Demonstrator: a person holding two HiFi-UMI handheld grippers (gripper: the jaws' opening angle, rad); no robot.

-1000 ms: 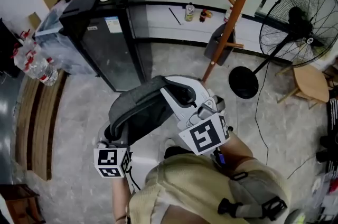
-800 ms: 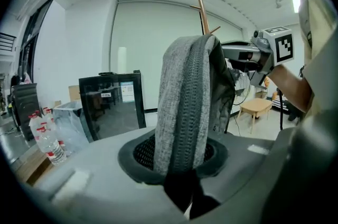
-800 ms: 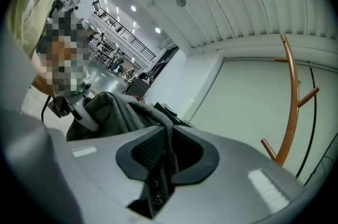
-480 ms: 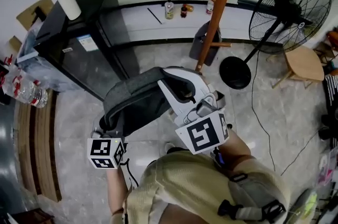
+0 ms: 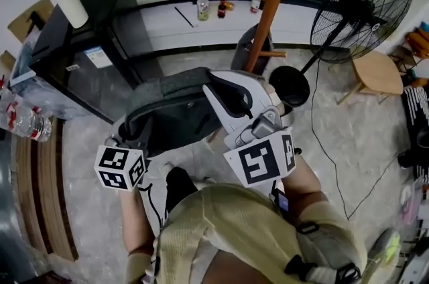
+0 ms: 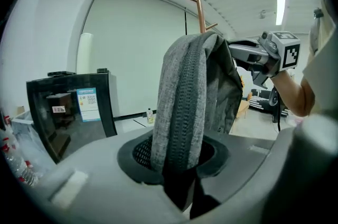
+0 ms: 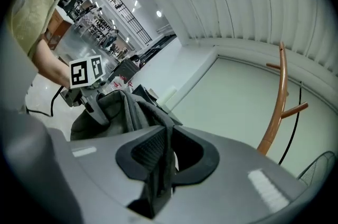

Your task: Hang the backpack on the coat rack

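**Backpack carried between two hand-held grippers, head view and both gripper views.**

- One grey backpack [image 5: 171,118] hangs in the air in front of the person, above the floor [image 5: 348,135] and resting on nothing.
- It spans the gap between the two grippers.
- The left gripper [image 6: 177,162] has its jaws closed on a padded grey strap of the backpack. The strap rises straight up out of the jaws, and the rest of the backpack drapes beyond it.
- The right gripper [image 7: 158,159] has its jaws clamped on a fold of dark fabric at the backpack's other end. The body of the backpack sags away to the left in that gripper's view.
- One wooden coat rack [image 5: 268,8] with angled pegs stands just beyond the backpack, apart from it.

Other things, counted:
- one pedestal fan [image 5: 362,1], right of the rack
- one wooden stool [image 5: 377,73], below the fan
- one black cabinet [image 5: 87,55], at the left
- small bottles [image 5: 203,8] on the wall ledge, too small to count surely
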